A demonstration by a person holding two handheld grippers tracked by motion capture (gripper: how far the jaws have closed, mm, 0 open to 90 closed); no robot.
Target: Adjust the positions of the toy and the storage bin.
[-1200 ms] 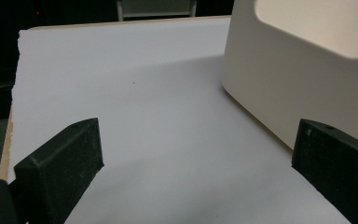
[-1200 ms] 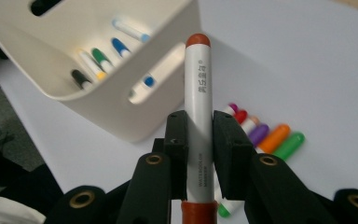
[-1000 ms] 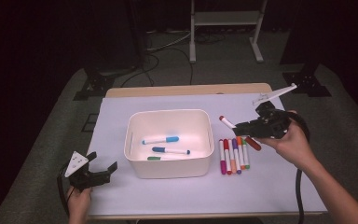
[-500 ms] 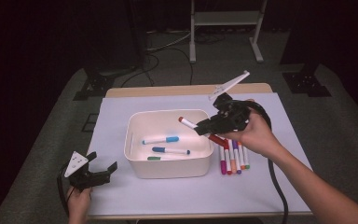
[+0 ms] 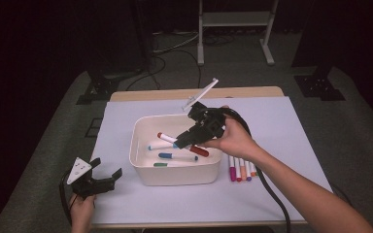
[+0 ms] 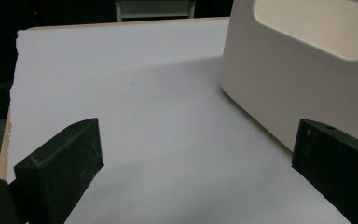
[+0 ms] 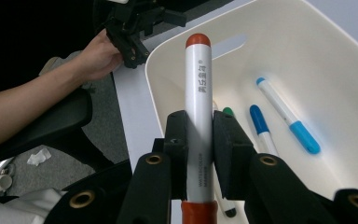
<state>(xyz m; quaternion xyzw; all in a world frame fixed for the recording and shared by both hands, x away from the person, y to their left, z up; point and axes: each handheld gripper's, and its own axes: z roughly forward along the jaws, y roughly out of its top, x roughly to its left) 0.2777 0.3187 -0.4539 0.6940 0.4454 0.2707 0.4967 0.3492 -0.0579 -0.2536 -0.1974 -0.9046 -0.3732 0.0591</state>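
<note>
My right gripper hangs over the white bin, shut on a white marker with red ends. In the right gripper view the marker stands straight up between the jaws of the gripper, pointing over the bin. Three markers lie on the bin's floor: light blue, dark blue and green. At the front left corner of the table my left gripper rests open with nothing in it. Its jaws stand wide apart beside the bin's wall.
Several coloured markers lie in a row on the white sheet just right of the bin. A cable trails from the right gripper off the front edge. A metal stand is on the floor beyond the table.
The right gripper has carried the red-capped marker leftward from above the row of markers to over the middle of the bin. The left gripper has stayed where it was.
</note>
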